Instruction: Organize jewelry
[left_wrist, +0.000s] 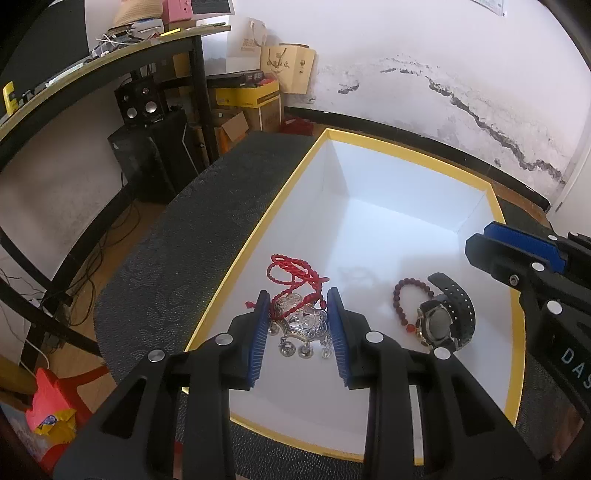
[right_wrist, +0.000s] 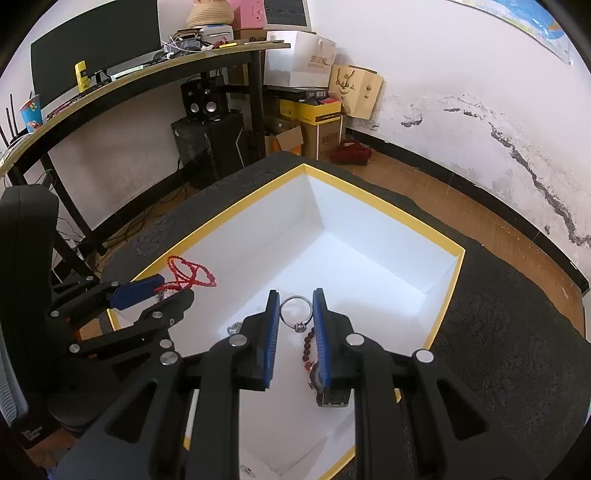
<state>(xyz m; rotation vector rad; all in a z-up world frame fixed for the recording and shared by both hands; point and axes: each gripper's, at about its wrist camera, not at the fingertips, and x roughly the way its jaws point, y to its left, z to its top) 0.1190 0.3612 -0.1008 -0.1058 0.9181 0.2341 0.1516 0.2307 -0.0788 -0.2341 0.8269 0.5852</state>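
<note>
A white box with a yellow rim (left_wrist: 515, 314) (right_wrist: 448, 291) sits on a dark mat. My left gripper (left_wrist: 298, 321) is over the box with its blue pads on either side of a silver lock pendant (left_wrist: 301, 325) on a red cord (left_wrist: 291, 273); it looks shut on the pendant. A dark red bead bracelet (left_wrist: 404, 295) and a black watch (left_wrist: 443, 321) lie in the box to the right. My right gripper (right_wrist: 295, 314) holds a silver ring (right_wrist: 294, 308) between its pads above the box floor. The bracelet (right_wrist: 308, 341) and watch show partly beside its right finger.
The dark patterned mat (left_wrist: 177, 258) (right_wrist: 498, 332) covers the table under the box. A black desk with speakers (left_wrist: 140, 99), cardboard boxes (right_wrist: 314, 122) and cables stand behind, beyond the table edge. A black chair (right_wrist: 26, 258) is at the left.
</note>
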